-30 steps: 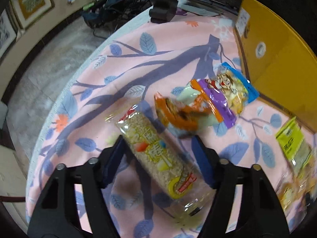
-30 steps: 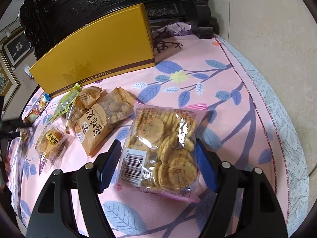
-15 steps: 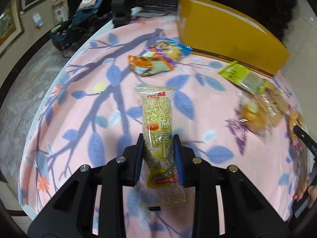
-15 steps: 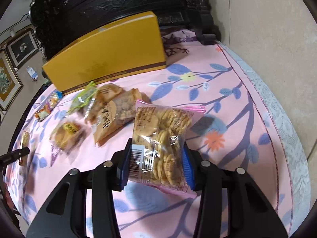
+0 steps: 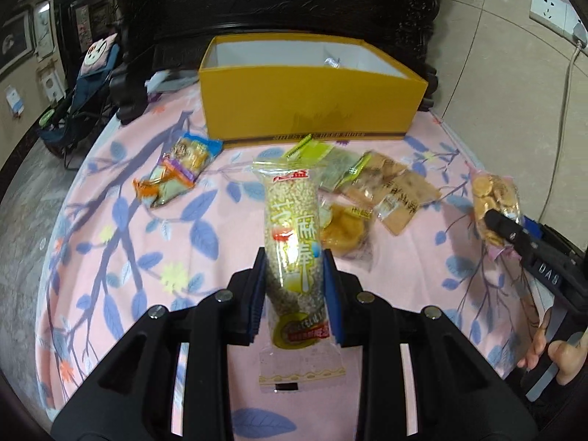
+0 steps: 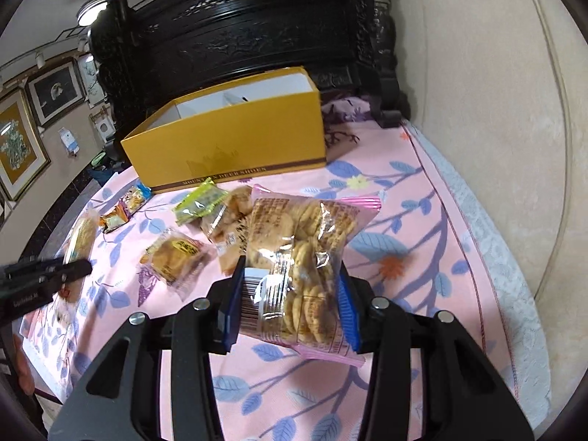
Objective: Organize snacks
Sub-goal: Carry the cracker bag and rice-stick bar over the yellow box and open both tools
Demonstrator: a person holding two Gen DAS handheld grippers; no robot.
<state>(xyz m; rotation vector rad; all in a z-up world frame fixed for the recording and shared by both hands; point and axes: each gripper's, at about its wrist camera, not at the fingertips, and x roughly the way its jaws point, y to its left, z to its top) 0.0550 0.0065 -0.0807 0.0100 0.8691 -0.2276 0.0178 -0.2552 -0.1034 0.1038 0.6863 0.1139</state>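
Note:
My left gripper (image 5: pixel 293 296) is shut on a long puffed-rice bar pack (image 5: pixel 292 235) and holds it above the pink tablecloth, pointing at the open yellow box (image 5: pixel 308 106). My right gripper (image 6: pixel 290 303) is shut on a clear bag of round biscuits (image 6: pixel 299 253), also lifted, and it shows at the right of the left wrist view (image 5: pixel 494 202). The yellow box (image 6: pixel 235 147) stands at the table's back, open at the top. Several loose snack packs (image 5: pixel 371 191) lie in front of it.
An orange and blue snack pair (image 5: pixel 176 172) lies left of the box. A green pack (image 6: pixel 200 202) and a round cake pack (image 6: pixel 176 255) lie mid-table. Dark carved furniture (image 6: pixel 239 36) stands behind the box, a wall on the right. The table edge (image 6: pixel 514 294) runs along the right.
Both grippers closed on their packs and lifted them off the cloth. Both views have risen and now show the inside of the yellow box.

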